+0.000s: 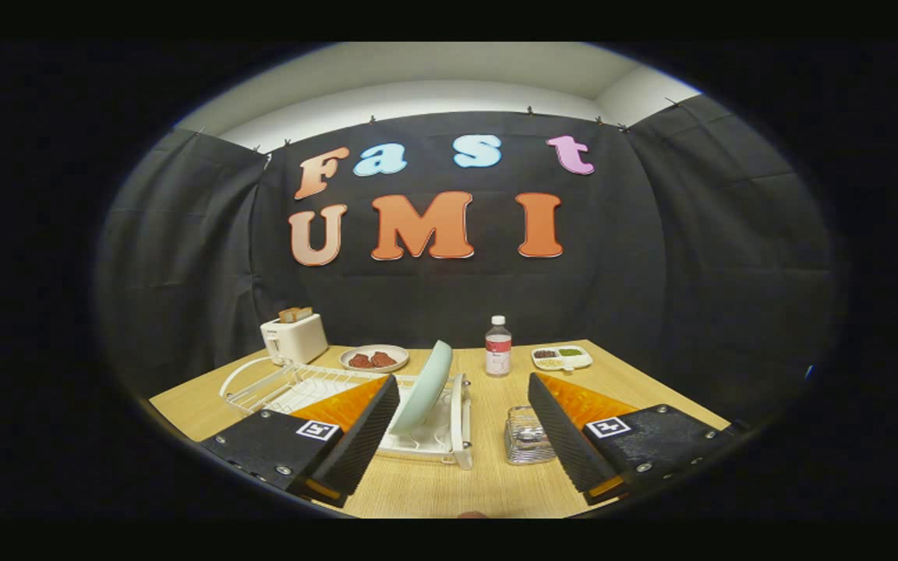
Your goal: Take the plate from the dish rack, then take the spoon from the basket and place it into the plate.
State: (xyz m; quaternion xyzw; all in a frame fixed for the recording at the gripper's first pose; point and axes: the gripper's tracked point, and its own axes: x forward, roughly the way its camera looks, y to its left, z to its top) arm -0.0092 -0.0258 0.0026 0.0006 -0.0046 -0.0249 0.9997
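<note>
Fingers (pixel 371 425) of your gripper (pixel 464 452) stood spread wide, the plate (pixel 424 386) upright in the dish rack (pixel 461 413) between them, basket (pixel 527 436) beside.

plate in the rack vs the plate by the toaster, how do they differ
The pale green plate stands tilted on edge in the dish rack, between the open gripper fingers; the beige plate lies flat on the table. The green one is bare; the beige one holds reddish-brown food. Both look round.
</note>
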